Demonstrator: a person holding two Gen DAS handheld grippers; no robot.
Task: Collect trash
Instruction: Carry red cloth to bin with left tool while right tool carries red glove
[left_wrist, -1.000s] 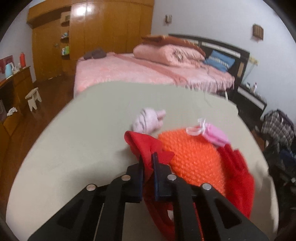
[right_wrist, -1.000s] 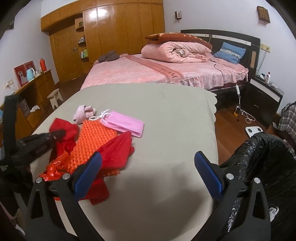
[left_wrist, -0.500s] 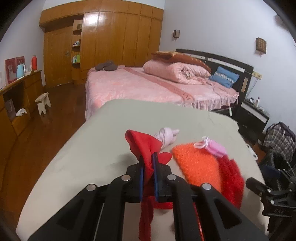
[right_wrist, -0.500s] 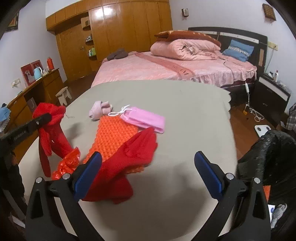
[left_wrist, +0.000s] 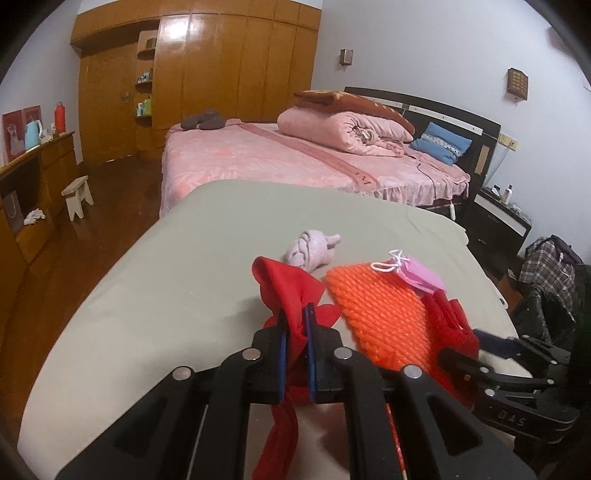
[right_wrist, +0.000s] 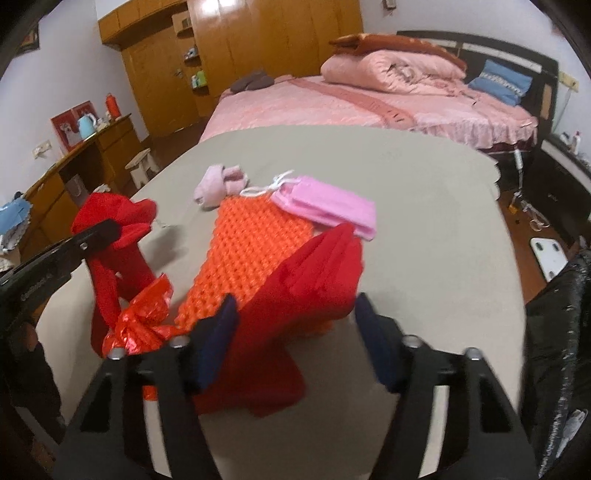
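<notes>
My left gripper (left_wrist: 295, 314) is shut on a red cloth (left_wrist: 288, 284), which hangs from it a little above the table; the right wrist view shows that cloth (right_wrist: 110, 221) at the left. My right gripper (right_wrist: 295, 301) is low over a second red cloth (right_wrist: 310, 280). Its jaws are closing with that cloth between them, and the pads do not clearly press on it. Under this cloth lies an orange knitted piece (right_wrist: 251, 251). A pink face mask (right_wrist: 325, 206) lies on the piece's far end. A pale pink wad (right_wrist: 214, 184) and a crumpled red foil bag (right_wrist: 144, 317) lie beside it.
All of this lies on a table under a grey-beige cover (right_wrist: 424, 221). A black trash bag (right_wrist: 561, 332) stands open at the table's right. Behind are a pink bed (left_wrist: 295, 158), a dark nightstand (left_wrist: 498, 218), a wooden desk (left_wrist: 33, 177) and a small stool (left_wrist: 77, 195).
The left gripper has lifted the red cloth off the pile. The right gripper has come down and forward over the second red cloth, and its jaws have narrowed from wide open.
</notes>
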